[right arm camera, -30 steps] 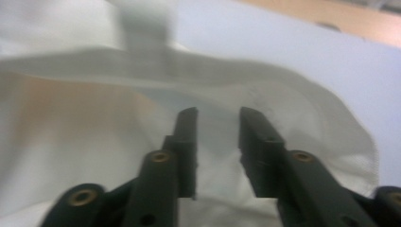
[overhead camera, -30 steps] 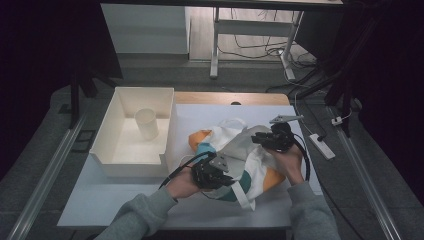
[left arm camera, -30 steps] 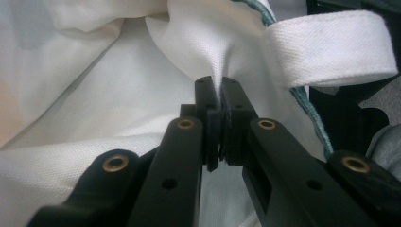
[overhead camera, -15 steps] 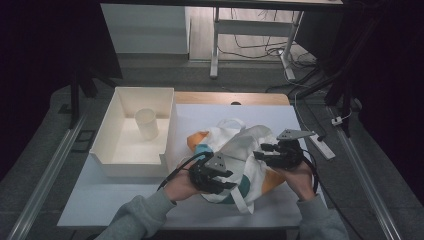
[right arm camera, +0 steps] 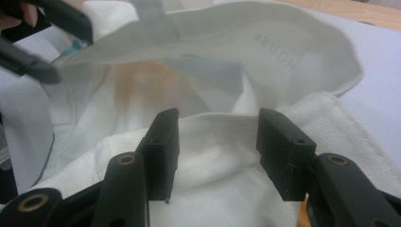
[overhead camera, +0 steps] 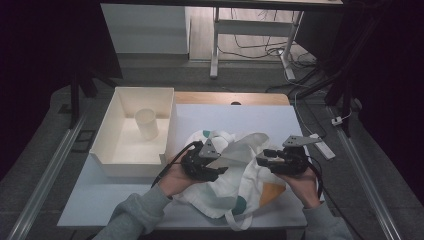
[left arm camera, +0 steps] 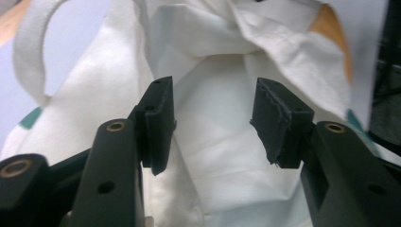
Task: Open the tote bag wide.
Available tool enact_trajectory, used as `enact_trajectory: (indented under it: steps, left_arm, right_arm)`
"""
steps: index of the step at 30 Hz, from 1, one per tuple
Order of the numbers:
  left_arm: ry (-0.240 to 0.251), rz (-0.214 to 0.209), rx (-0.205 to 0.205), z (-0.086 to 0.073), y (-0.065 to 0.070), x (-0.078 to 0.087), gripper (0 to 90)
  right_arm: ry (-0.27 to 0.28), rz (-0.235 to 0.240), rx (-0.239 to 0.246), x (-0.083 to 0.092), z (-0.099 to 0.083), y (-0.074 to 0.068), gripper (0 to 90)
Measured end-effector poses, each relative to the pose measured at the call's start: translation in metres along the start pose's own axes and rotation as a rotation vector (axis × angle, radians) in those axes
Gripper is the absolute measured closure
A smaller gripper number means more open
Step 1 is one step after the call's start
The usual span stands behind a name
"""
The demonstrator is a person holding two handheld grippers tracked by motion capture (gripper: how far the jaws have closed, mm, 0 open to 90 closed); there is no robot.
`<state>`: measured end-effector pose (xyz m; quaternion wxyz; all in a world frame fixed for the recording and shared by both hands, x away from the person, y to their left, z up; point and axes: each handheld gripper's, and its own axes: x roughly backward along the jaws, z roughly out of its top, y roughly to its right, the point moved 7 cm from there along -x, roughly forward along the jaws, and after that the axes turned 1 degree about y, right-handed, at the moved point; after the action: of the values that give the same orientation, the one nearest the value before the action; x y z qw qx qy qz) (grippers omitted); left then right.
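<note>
Moved: right gripper [overhead camera: 265,157] shifted off the tote bag [overhead camera: 240,185] toward its right edge
Left gripper [overhead camera: 212,167]: jaws just opened, gripping nothing
Right jaws: likewise parted
Bag: crumpled cloth behind both jaw gaps

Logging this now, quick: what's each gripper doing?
Left gripper: just opened, holds nothing, cloth bag behind.
Right gripper: open, nothing gripped.

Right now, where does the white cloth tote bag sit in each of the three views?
High view: tote bag lies crumpled at lower centre, between both grippers.
Left gripper view: pale folds behind the open jaws.
Right gripper view: open mouth above the jaws.
Shared landmark: the bag's orange patch.
</note>
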<state>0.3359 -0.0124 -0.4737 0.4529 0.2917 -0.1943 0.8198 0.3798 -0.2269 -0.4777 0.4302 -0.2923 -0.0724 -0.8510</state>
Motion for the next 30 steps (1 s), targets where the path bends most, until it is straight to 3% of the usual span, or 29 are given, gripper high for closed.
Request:
enact_trajectory:
  steps: [2, 4, 10, 15, 17, 23, 27, 30]
  left_arm:
    - [0.005, 0.018, 0.006, 0.0, -0.003, 0.002, 51.2]
    - [0.015, 0.074, 0.011, 0.0, -0.007, 0.005, 50.6]
    - [-0.033, 0.072, 0.035, -0.007, -0.014, -0.004, 54.6]
    - [-0.088, 0.064, 0.061, -0.014, -0.02, -0.021, 77.9]
    - [-0.086, 0.065, 0.064, -0.014, -0.022, -0.022, 85.8]
    - [-0.068, 0.051, 0.097, -0.013, -0.027, -0.025, 86.7]
    - [-0.069, 0.051, 0.096, -0.013, -0.029, -0.028, 86.8]
    - [-0.07, 0.044, 0.104, -0.012, -0.03, -0.03, 86.7]
  right_arm:
    - [-0.004, 0.002, 0.008, -0.001, -0.001, -0.002, 50.0]
    - [-0.011, 0.001, 0.012, -0.002, -0.002, -0.002, 49.9]
    - [-0.015, 0.001, -0.001, -0.003, -0.006, 0.002, 50.0]
    - [-0.022, -0.001, 0.005, -0.003, -0.007, -0.001, 49.9]
    - [-0.03, 0.002, 0.032, -0.003, -0.004, -0.008, 49.3]
    - [-0.085, 0.018, 0.152, -0.011, 0.003, -0.051, 43.9]
    - [-0.118, -0.03, 0.239, -0.025, 0.009, -0.072, 43.7]
    - [-0.18, -0.127, 0.267, -0.039, 0.015, -0.069, 44.4]
